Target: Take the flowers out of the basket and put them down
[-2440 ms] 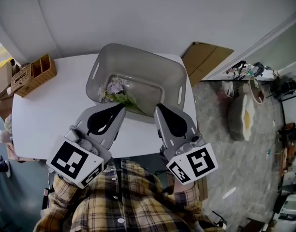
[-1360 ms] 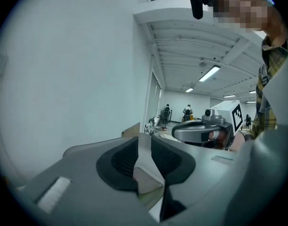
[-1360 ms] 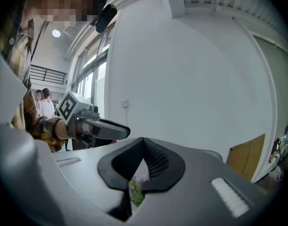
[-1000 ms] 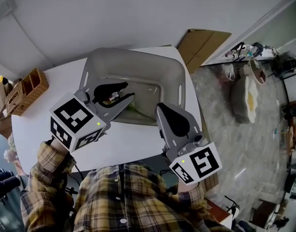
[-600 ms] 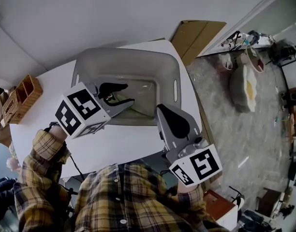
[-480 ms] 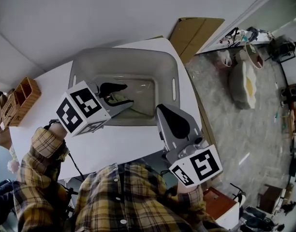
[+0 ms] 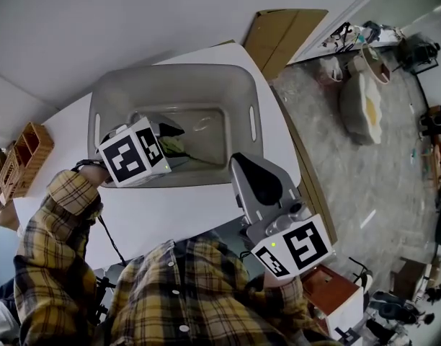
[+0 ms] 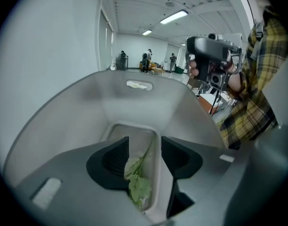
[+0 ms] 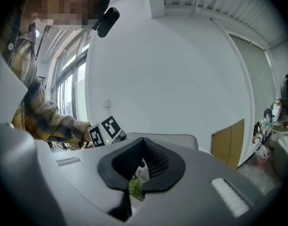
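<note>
At the near edge of the table: right gripper idle, left gripper down inside the basket over the flowers.

Nearest, over the front of the white table, the right gripper has its jaws pressed together with nothing between them, close to the basket's near right corner. Further in, the left gripper points steeply down into the grey basket. Its jaws have just been opening and now stand apart, released, on either side of the leafy green stem without pressing on it. The flowers lie on the basket floor, stem running toward the far wall. Beyond, a wicker organiser sits at the table's left end, and a cardboard sheet leans against the wall.
</note>
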Demonstrator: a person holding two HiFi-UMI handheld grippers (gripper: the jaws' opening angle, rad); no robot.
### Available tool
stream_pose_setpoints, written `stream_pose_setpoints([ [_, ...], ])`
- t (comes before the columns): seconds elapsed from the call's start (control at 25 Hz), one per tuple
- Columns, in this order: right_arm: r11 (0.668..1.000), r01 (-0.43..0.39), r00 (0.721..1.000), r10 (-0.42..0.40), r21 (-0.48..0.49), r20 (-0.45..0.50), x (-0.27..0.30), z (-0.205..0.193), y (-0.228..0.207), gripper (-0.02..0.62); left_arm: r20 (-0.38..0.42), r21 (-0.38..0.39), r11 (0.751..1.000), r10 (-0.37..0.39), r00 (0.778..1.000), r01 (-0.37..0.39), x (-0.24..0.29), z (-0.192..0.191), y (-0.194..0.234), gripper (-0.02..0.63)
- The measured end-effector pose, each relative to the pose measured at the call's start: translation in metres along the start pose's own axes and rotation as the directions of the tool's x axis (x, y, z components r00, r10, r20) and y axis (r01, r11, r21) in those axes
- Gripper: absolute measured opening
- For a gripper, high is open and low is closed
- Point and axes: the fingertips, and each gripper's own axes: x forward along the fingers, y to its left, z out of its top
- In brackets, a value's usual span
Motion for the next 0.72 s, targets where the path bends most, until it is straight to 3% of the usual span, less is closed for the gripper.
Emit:
stream_pose_setpoints([
  [0.32,0.999,0.017,1.000,-0.017,0.030,-0.012,-0.005,-0.007,-0.002,0.006,-0.202,0.126,0.990,-0.034,0.979,0.060,0.036,-0.033,0.003,0.253],
  [0.72,0.996,0.043,0.999,-0.042,0.083,-0.020,-0.010,-0.019,-0.005,0.006,-0.353,0.213,0.966,-0.064,0.934,0.146,0.069,-0.068,0.004,0.272],
])
